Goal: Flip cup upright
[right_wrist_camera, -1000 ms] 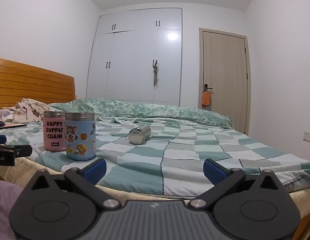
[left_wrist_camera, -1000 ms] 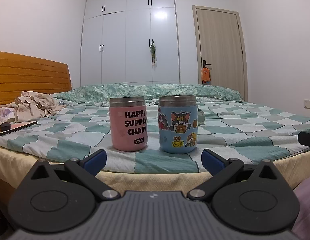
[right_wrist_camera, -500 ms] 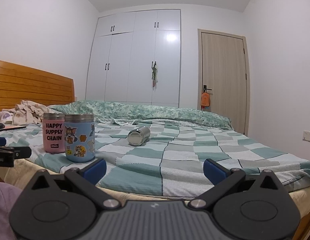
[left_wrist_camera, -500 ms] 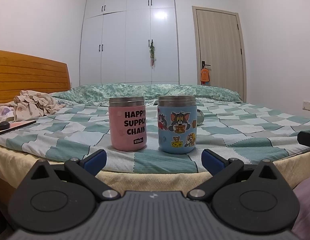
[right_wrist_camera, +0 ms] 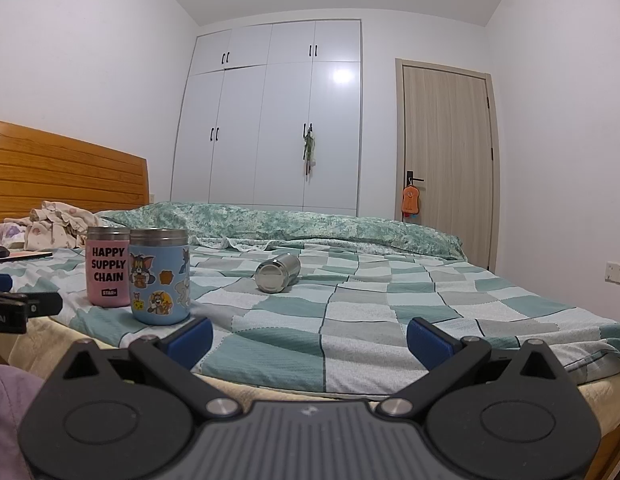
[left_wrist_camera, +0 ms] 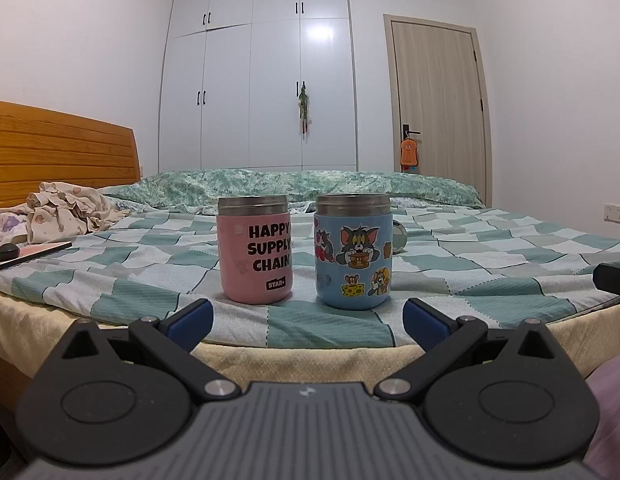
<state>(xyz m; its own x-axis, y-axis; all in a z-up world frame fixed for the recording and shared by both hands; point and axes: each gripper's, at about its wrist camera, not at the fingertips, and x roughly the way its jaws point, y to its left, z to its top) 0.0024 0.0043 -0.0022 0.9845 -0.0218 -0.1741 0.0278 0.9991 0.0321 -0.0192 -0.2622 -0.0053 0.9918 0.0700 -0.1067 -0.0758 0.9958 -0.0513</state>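
On the bed, well beyond the wide-open, empty right claw (right_wrist_camera: pixel 309 338), the steel cup (right_wrist_camera: pixel 278 273) apparently lies sideways.

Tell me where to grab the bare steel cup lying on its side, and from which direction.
Grip the plain steel cup across its round body near the middle, coming from above with the right hand-held gripper. It lies flat on the checked quilt, one round end facing the camera, so only the curved sides offer opposing faces.
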